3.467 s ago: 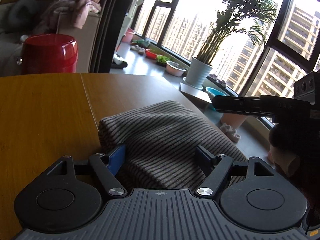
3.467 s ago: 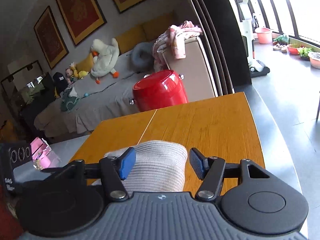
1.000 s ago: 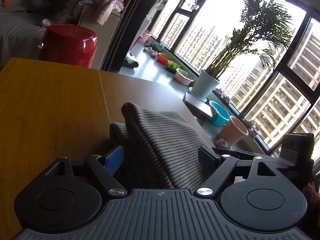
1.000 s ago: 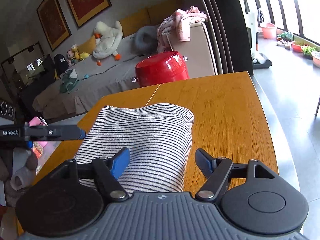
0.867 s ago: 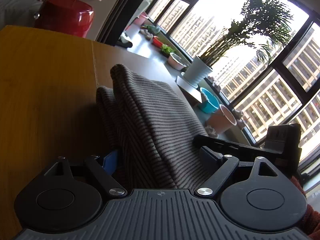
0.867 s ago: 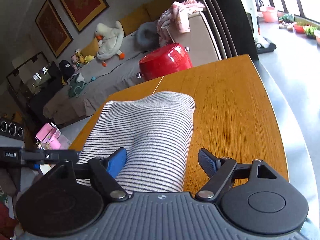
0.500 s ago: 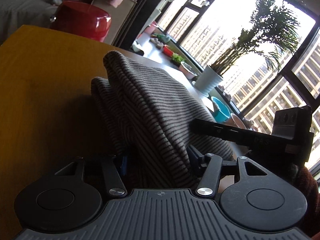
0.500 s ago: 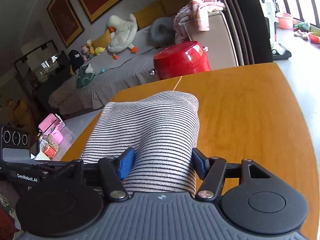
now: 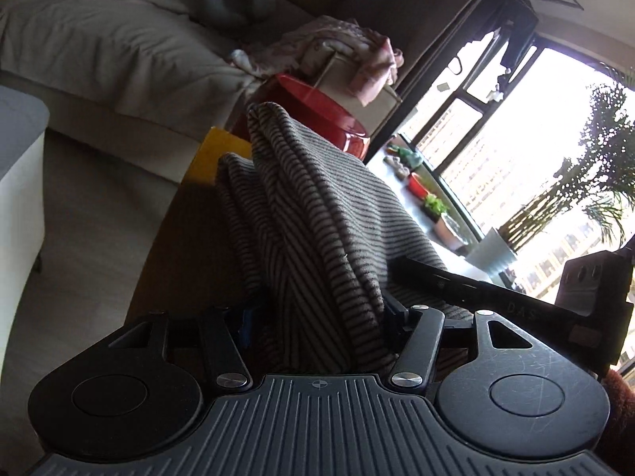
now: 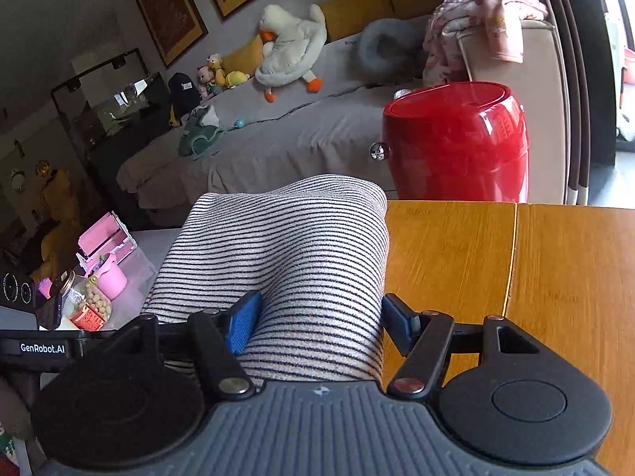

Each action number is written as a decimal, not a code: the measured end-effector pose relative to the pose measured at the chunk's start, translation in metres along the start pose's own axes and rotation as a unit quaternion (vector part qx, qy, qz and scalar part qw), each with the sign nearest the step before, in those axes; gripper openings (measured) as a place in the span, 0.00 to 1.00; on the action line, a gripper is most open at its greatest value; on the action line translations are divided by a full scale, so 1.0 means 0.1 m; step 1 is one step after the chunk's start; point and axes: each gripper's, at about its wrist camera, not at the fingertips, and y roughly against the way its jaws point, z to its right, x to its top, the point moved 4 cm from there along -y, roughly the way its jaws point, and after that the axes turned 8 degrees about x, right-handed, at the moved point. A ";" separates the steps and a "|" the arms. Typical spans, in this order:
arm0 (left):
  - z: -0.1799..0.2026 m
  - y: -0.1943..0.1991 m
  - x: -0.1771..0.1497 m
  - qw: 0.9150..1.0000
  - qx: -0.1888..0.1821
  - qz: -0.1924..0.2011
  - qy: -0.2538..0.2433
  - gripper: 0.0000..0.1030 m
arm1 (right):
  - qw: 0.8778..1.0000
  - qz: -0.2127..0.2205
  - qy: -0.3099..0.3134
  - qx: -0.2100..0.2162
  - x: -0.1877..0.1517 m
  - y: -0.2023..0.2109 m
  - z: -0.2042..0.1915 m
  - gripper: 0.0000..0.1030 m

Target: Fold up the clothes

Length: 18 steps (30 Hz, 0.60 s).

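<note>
A folded striped garment (image 9: 317,198) stands bunched between the jaws of my left gripper (image 9: 319,313). Its pads press into the cloth, and the jaws are opening slightly. In the right wrist view the same striped garment (image 10: 285,238) fills my right gripper (image 10: 319,323); both blue pads touch its sides while those jaws are opening too. The bundle hangs past the corner of the wooden table (image 10: 555,277). The right gripper's long finger (image 9: 456,283) lies against the cloth's right side, and the left gripper's bar (image 10: 39,347) shows at the far left.
A red bin (image 10: 456,139) stands just beyond the table's far edge, with a grey sofa (image 10: 278,146) behind it. A pink box and a snack jar (image 10: 103,246) sit on a low surface to the left. A white cabinet (image 9: 20,158) stands at the left, and a potted plant (image 9: 492,254) by the window.
Both grippers have closed on the folded garment and carried it sideways across the table to its corner. Both views have swung toward the sofa and the red bin.
</note>
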 end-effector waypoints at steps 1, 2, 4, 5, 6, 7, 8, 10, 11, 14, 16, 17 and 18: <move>0.00 0.01 -0.01 1.000 0.000 0.002 -0.004 0.63 | 1.000 0.002 -0.003 0.002 -0.02 -0.01 0.03 0.70; 0.01 0.01 -0.02 1.000 0.001 0.004 -0.008 0.63 | 1.000 0.004 -0.009 0.006 -0.03 -0.01 0.06 0.71; 0.03 0.02 -0.05 1.000 0.003 0.008 -0.018 0.65 | 0.999 0.004 -0.028 0.017 -0.04 0.00 0.13 0.72; 0.05 0.02 -0.06 1.000 0.004 0.009 -0.021 0.65 | 0.999 0.004 -0.030 0.017 -0.04 0.01 0.13 0.72; 0.06 0.02 -0.07 1.000 0.005 0.010 -0.022 0.65 | 0.999 0.004 -0.027 0.016 -0.04 0.01 0.12 0.72; 0.07 0.02 -0.07 1.000 0.005 0.010 -0.022 0.65 | 1.000 0.005 -0.022 0.012 -0.04 0.01 0.10 0.73; 0.07 0.02 -0.07 1.000 0.005 0.011 -0.022 0.65 | 1.000 0.005 -0.018 0.010 -0.04 0.01 0.09 0.73; 0.07 0.02 -0.08 1.000 0.005 0.012 -0.022 0.65 | 1.000 0.006 -0.019 0.008 -0.05 0.02 0.10 0.75; 0.07 0.02 -0.08 1.000 0.006 0.012 -0.022 0.65 | 1.000 0.006 -0.021 0.008 -0.05 0.02 0.10 0.76; 0.08 0.01 -0.08 1.000 0.009 0.014 -0.023 0.66 | 1.000 0.007 -0.026 0.007 -0.06 0.04 0.11 0.80; 0.09 0.01 -0.08 1.000 0.009 0.014 -0.022 0.66 | 1.000 0.007 -0.025 0.006 -0.07 0.05 0.11 0.82; 0.09 0.01 -0.08 1.000 0.010 0.014 -0.021 0.66 | 1.000 0.008 -0.026 0.006 -0.08 0.07 0.11 0.82; 0.09 0.01 -0.08 1.000 0.010 0.014 -0.019 0.66 | 1.000 0.008 -0.026 0.006 -0.09 0.09 0.11 0.82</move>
